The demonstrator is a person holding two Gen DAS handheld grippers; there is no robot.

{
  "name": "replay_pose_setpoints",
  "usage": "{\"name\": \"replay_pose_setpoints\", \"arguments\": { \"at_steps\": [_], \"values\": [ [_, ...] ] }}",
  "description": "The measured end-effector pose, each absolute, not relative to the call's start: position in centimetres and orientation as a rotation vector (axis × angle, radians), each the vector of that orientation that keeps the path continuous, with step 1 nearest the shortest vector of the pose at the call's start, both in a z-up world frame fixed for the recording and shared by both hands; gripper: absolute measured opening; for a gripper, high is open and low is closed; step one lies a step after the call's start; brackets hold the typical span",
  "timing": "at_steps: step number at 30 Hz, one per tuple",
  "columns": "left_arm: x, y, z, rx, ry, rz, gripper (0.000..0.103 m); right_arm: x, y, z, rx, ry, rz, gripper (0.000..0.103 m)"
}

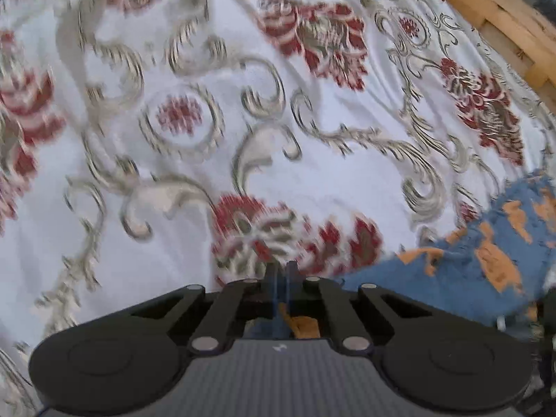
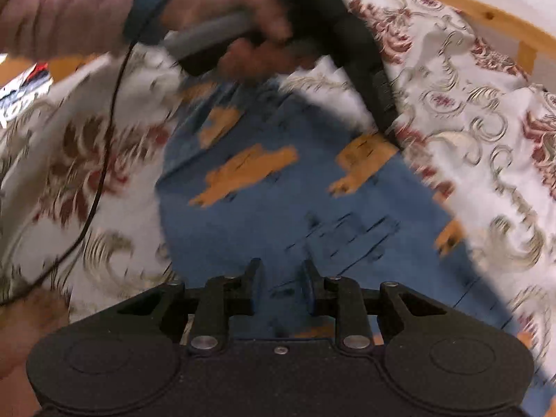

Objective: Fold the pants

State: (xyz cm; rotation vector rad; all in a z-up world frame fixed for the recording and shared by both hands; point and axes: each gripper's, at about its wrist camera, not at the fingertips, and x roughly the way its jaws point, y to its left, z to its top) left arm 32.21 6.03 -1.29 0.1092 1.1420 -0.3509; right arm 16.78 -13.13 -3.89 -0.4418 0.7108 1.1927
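The pants (image 2: 278,201) are spread on the bed cover (image 2: 469,104), with cover seen on both sides of them. The left gripper (image 2: 382,118) is placed at their far edge, and the right gripper (image 2: 281,278) is held over their near part. A wooden frame (image 1: 504,17) is seen behind the cover.

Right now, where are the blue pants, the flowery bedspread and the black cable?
pants (image 2: 264,215): right wrist view, flat blue middle.
bedspread (image 1: 194,187): left wrist view, bare white patch.
cable (image 2: 104,160): right wrist view, mid-length over the bedspread.

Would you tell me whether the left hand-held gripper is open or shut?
Shut: the left hand-held gripper pinches blue-and-orange pants fabric between nearly touching fingers.
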Motion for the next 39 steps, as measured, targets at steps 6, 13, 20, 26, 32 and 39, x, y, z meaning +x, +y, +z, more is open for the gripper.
{"name": "replay_pose_setpoints", "arguments": {
  "at_steps": [6, 13, 20, 26, 32, 39],
  "values": [
    [31.4, 5.6, -1.6, 0.165, 1.092, -0.353, 0.003, 15.3, -13.9, -3.0, -0.411, 0.664, 1.154, 0.026],
    [28.5, 6.9, -0.1, 0.089, 1.005, -0.354, 0.009, 14.8, -14.1, -4.0, -0.358, 0.688, 1.075, 0.030],
    [26.9, 6.8, 0.2, 0.075, 0.962, -0.307, 0.017, 15.6, -16.4, -2.2, -0.165, 0.659, 0.915, 0.058],
    [27.2, 6.1, 1.3, 0.097, 0.875, -0.248, 0.028, 19.4, -19.2, -2.8, 0.048, 0.690, 0.725, 0.058],
    [26.3, 4.7, 1.4, 0.082, 0.857, -0.246, 0.035, 23.9, -21.3, -4.9, 0.163, 0.761, 0.580, 0.056],
    [25.0, 5.1, -0.8, 0.112, 0.881, -0.197, 0.037, 21.9, -26.8, -2.9, 0.196, 0.655, 0.448, 0.075]
  ]
}}
